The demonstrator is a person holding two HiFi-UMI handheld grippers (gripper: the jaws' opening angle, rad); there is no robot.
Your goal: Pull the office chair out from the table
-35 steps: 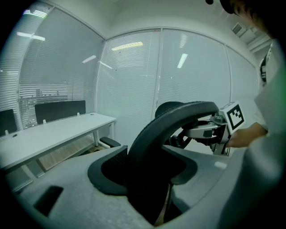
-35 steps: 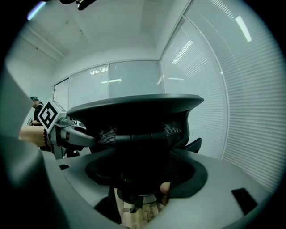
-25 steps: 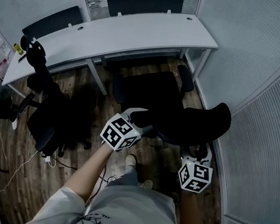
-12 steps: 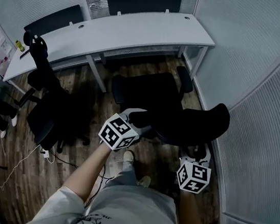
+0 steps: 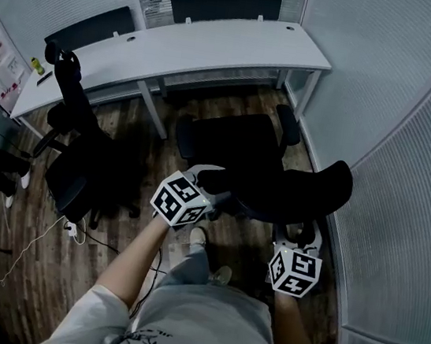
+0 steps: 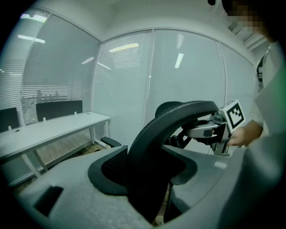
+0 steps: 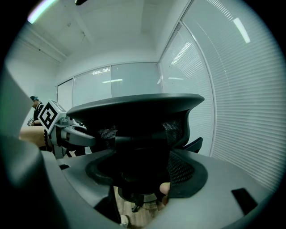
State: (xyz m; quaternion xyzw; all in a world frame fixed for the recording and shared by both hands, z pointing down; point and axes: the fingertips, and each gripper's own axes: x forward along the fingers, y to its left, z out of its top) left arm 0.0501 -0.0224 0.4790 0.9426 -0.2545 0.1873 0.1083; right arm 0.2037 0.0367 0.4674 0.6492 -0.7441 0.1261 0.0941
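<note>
Fingers (image 6: 67, 192) of the left gripper (image 5: 207, 178) are clamped on the left end of the backrest (image 5: 301, 189) of the office chair (image 5: 239, 143). In the left gripper view the dark curved rim is seen rising between the two jaws. Fingers (image 7: 58, 188) of the right gripper (image 5: 300, 233) are closed in the same way on the right end of the backrest, which fills the space between that gripper's jaws.

The office chair is seen from above on the wooden floor (image 5: 33, 221), close to the floor's right edge beside the glass wall (image 5: 409, 155). Its seat faces the front edge of the white table (image 5: 201, 46), near the table's right end, and is fully clear of it.

Over the last second both grips have been kept unchanged. The chair has been drawn a little further toward the person, so the strip of floor between the seat and the table's front edge is slightly wider. The pull is judged to be well along, with little left beyond stopping and letting go.
</note>
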